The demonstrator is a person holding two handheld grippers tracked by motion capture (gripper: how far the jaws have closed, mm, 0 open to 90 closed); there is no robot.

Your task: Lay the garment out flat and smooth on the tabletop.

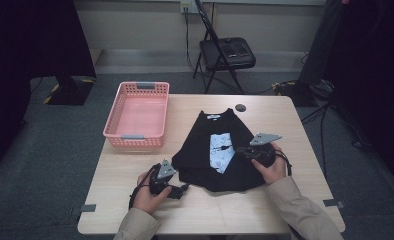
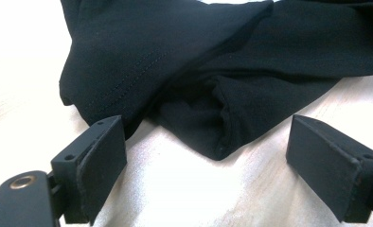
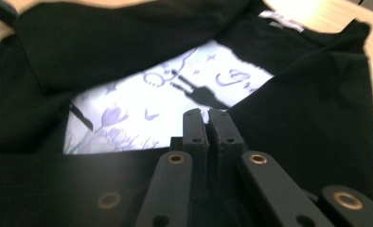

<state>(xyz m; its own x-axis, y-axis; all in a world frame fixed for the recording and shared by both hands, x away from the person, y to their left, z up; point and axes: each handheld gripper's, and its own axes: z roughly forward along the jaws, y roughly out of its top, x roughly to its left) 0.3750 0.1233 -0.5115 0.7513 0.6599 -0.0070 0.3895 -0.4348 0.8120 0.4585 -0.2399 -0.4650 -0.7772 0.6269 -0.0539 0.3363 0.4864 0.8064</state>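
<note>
A black T-shirt with a white printed panel lies partly folded in the middle of the wooden table. My left gripper rests on the table at the shirt's near left corner. Its jaws are open wide, and a folded black hem lies just ahead of them, untouched. My right gripper lies low over the shirt from the right. In the right gripper view its jaws are pressed together where the edge of the shirt's black right flap meets the print.
An empty pink plastic basket stands at the table's far left. A small dark round object lies near the far edge behind the shirt. A black folding chair stands beyond the table. Bare tabletop shows along the near edge.
</note>
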